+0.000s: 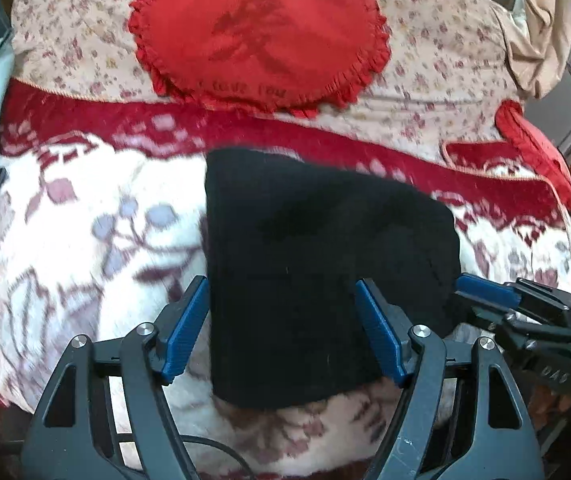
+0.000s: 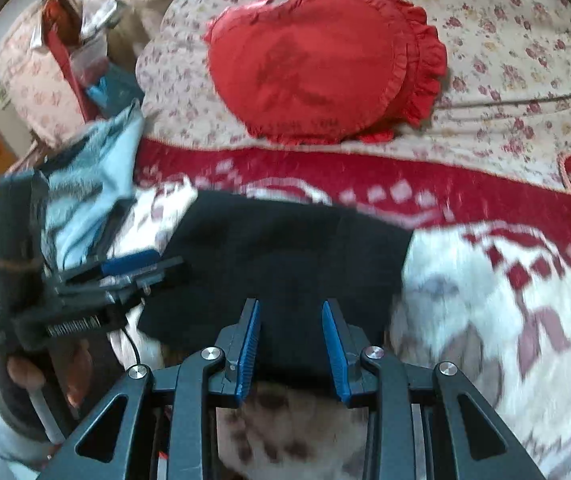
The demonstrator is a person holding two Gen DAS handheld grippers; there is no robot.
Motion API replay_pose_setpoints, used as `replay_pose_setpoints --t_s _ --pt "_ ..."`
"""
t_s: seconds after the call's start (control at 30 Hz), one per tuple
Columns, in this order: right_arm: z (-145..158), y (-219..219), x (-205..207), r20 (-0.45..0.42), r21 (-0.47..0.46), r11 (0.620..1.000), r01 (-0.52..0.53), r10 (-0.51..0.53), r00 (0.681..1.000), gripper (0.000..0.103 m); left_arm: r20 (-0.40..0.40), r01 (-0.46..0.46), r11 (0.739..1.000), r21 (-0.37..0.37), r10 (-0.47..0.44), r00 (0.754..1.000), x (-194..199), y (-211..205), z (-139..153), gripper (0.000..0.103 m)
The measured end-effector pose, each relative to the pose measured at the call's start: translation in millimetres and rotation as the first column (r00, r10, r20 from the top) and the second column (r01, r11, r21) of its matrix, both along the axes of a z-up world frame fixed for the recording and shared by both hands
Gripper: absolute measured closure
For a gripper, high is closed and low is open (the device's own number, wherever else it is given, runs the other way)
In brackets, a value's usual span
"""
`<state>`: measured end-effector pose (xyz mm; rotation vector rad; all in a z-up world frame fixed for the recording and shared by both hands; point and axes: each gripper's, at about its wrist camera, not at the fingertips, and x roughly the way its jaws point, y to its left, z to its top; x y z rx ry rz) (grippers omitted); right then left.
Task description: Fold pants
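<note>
Black pants (image 1: 317,264) lie folded into a compact block on a white and red flowered blanket (image 1: 85,240). My left gripper (image 1: 281,282) hangs over their near end. It is open wide, its blue pads (image 1: 189,328) standing clear of the cloth on both sides. In the right wrist view the pants (image 2: 285,248) fill the middle, and my right gripper (image 2: 290,303) hovers above their near edge. Its jaws are partly apart and I see nothing pinched between them. Each gripper shows in the other's view, the right gripper (image 1: 497,294) by the pants' right edge and the left gripper (image 2: 125,272) by their left edge.
A red ruffled cushion (image 1: 261,36) lies on a flowered quilt (image 1: 445,60) behind the pants. A second red cushion (image 1: 533,144) sits at the right. Light blue cloth (image 2: 97,176) is bunched at the bed's left edge. A hand (image 2: 25,372) holds the left gripper's handle.
</note>
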<state>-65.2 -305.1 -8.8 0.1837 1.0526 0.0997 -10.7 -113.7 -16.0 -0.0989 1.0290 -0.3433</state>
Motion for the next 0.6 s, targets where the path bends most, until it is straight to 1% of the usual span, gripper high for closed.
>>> replay_pose_setpoints --t_s 0.07,0.1,0.13,0.17,0.23,0.27,0.3,0.33,0.37,0.4,0.47,0.5,0.53,0.57,0.6 --pt "-15 3 -8 -0.028 -0.021 1.000 0.001 -0.001 1.000 0.072 -0.025 -0.001 1.000 0.028 0.002 1.000 -4 -4 -15 0.028" --pt "-21 5 -11 -0.026 -0.038 0.999 0.002 -0.003 1.000 0.071 -0.021 -0.008 1.000 0.028 0.008 1.000 -5 -4 -19 0.027" --pt "-21 7 -15 -0.006 -0.049 0.999 0.002 -0.002 1.000 0.071 -0.015 -0.017 1.000 0.017 0.017 1.000 -6 -2 -21 0.025" --pt "-20 7 -16 -0.001 -0.050 0.999 0.000 0.000 1.000 0.071 -0.028 -0.021 1.000 -0.003 0.021 0.999 -5 1 -21 0.025" --pt "-12 0 -17 0.011 -0.005 1.000 0.002 -0.002 1.000 0.071 -0.048 -0.025 0.999 -0.031 0.023 0.999 -2 8 -17 0.025" --pt "-7 -7 -18 0.029 0.039 0.999 0.018 -0.019 0.999 0.071 -0.043 -0.029 0.999 -0.034 0.028 0.999 -2 12 -13 0.025" --pt "-3 -15 -19 0.045 0.071 0.997 0.040 -0.044 0.998 0.069 -0.030 -0.036 0.999 -0.030 0.035 0.999 -1 15 -9 0.025" --pt "0 -26 -20 0.065 0.107 0.991 0.079 -0.086 0.994 0.065 -0.017 -0.045 0.999 -0.029 0.044 0.999 0 19 -6 0.025" --pt "1 -35 -20 0.077 0.133 0.985 0.110 -0.121 0.990 0.053 -0.010 -0.053 0.998 -0.037 0.053 0.999 2 24 -3 0.025" --pt "-2 -47 -20 0.084 0.173 0.975 0.141 -0.157 0.984 0.049 -0.014 -0.056 0.997 -0.048 0.056 0.998 4 27 -3 0.025" --pt "-12 -58 -14 0.057 0.231 0.961 0.155 -0.172 0.983 0.049 -0.038 -0.061 0.995 -0.073 0.058 0.998 11 31 -5 0.025" --pt "-23 -64 -10 0.017 0.257 0.951 0.171 -0.181 0.983 0.049 -0.054 -0.065 0.995 -0.078 0.061 0.997 15 32 -9 0.025" --pt "-29 -66 -6 -0.003 0.270 0.947 0.175 -0.181 0.984 0.049 -0.072 -0.067 0.994 -0.081 0.061 0.996 18 32 -13 0.025" --pt "-35 -67 -3 -0.012 0.290 0.942 0.168 -0.172 0.985 0.049 -0.082 -0.064 0.994 -0.087 0.057 0.995 21 31 -15 0.025" --pt "-42 -67 0 -0.010 0.331 0.930 0.159 -0.165 0.986 0.048 -0.094 -0.058 0.993 -0.101 0.049 0.994 23 29 -18 0.025"
